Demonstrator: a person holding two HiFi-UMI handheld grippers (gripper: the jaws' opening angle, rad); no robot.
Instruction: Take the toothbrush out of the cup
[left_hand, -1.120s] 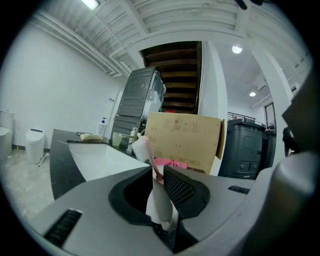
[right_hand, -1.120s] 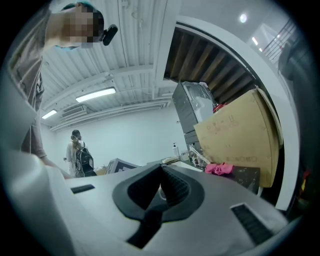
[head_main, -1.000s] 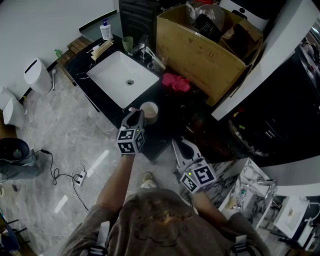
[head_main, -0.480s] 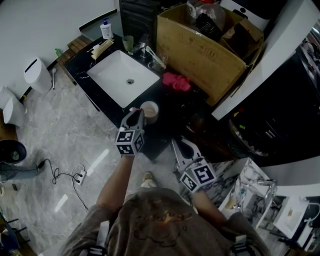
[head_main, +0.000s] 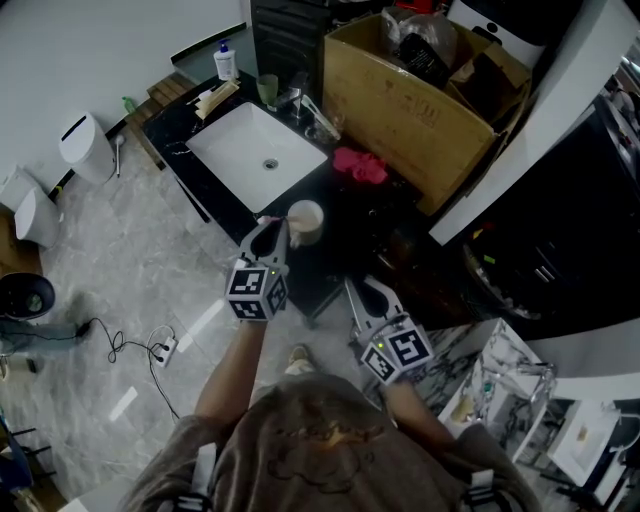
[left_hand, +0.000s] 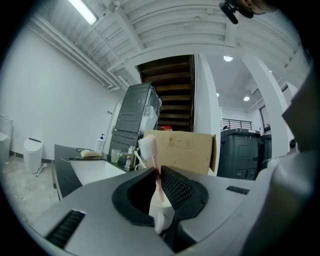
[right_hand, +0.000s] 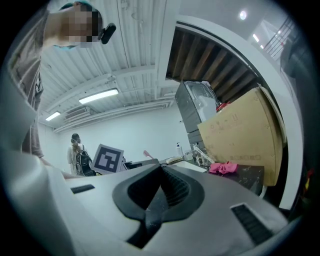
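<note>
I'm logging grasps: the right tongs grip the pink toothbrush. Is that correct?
Not quite. It is the left tongs that grip the pink toothbrush, as the left gripper view shows.

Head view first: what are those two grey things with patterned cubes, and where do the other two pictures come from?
A person holds two hand tools, each ending in a two-fingered claw. The head view looks down from a camera on the head; the other two cameras ride on the claws. The left claw is closed on a pink toothbrush, beside a cup on the black counter near a white sink. The right claw is shut and empty.
</note>
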